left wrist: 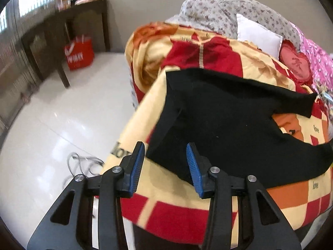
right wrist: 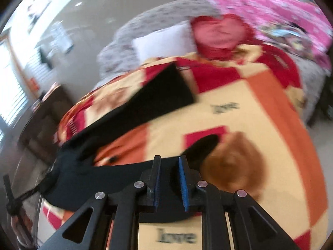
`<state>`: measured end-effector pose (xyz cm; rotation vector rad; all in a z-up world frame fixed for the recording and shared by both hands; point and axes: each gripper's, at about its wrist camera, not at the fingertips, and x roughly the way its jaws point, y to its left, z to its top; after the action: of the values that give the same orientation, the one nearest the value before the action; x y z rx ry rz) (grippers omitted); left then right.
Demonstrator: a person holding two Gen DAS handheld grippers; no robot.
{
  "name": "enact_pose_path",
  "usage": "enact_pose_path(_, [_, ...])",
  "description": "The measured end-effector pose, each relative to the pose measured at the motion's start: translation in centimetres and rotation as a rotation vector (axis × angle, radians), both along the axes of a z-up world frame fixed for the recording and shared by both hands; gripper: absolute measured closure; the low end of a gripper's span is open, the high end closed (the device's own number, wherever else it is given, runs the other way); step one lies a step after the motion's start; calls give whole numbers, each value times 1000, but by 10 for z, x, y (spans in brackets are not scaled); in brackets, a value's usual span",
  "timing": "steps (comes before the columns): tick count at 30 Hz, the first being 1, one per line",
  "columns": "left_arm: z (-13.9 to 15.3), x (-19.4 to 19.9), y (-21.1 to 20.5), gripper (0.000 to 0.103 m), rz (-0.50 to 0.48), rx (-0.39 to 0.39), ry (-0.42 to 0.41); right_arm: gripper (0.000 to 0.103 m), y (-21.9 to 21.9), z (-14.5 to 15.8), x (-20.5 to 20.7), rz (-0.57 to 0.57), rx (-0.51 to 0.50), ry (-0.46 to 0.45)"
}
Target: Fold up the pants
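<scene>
Black pants [left wrist: 229, 125] lie spread on a bed covered by a red, orange and cream checked blanket [left wrist: 187, 206]. My left gripper [left wrist: 165, 152] is open, its blue pads just short of the pants' near left edge, holding nothing. In the right wrist view the pants [right wrist: 145, 104] run from the far middle down to the near left. My right gripper [right wrist: 169, 162] is partly open with black pant fabric lying between and under its fingers; the view is blurred and a grip cannot be seen.
A white pillow [left wrist: 258, 35], a red heart cushion [left wrist: 295, 62], a grey floral quilt [left wrist: 218, 10] and pink bedding [left wrist: 318, 62] lie at the bed's head. Left of the bed are a glossy white floor, a dark wooden table [left wrist: 62, 31], a red bag [left wrist: 80, 52] and a grey cable [left wrist: 83, 164].
</scene>
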<state>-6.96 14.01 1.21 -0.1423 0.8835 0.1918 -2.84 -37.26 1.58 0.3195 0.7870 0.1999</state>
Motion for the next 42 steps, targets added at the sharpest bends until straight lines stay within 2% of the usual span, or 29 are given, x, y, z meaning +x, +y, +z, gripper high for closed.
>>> enact_pose_path(5, [12,0,2,62,-25,-13,-24,87,64,-15,25,197,34,36])
enact_pose_path(7, [9,8,-3,58,-35,-47,-29,87,88,-24,34,258,35,64])
enact_pose_path(11, [-8,27,-16,57,-55,-105,-12,87,132,-45,47,355,35,119])
enact_pose_path(15, [-36,46,-24,57,-59,-126,31,87,155,-67,55,401,-13,169])
enact_pose_path(17, [-51,56,-23,57,-40,-110,69,87,160,-79,59,421,-29,196])
enact_pose_path(21, [-59,66,-15,54,-25,-105,88,78,159,-70,68,455,-33,180])
enact_pose_path(23, [-51,71,-12,54,-34,-123,93,73,164,-51,77,463,-86,116])
enact_pose_path(25, [-41,74,-11,54,-32,-134,62,60,176,-32,91,493,-136,49])
enact_pose_path(29, [-26,92,-14,54,-70,-174,34,54,213,-12,122,575,-267,-64])
enact_pose_path(34, [-35,113,-17,54,-72,-166,68,53,259,-17,155,747,-450,-112])
enact_pose_path(37, [-44,120,-8,54,-58,-193,96,53,284,-28,167,846,-544,-123])
enact_pose_path(40, [-47,120,-3,54,-57,-220,91,53,300,-44,181,922,-625,-103])
enact_pose_path(42, [-47,121,-4,54,-62,-210,90,53,304,-55,194,927,-669,-77])
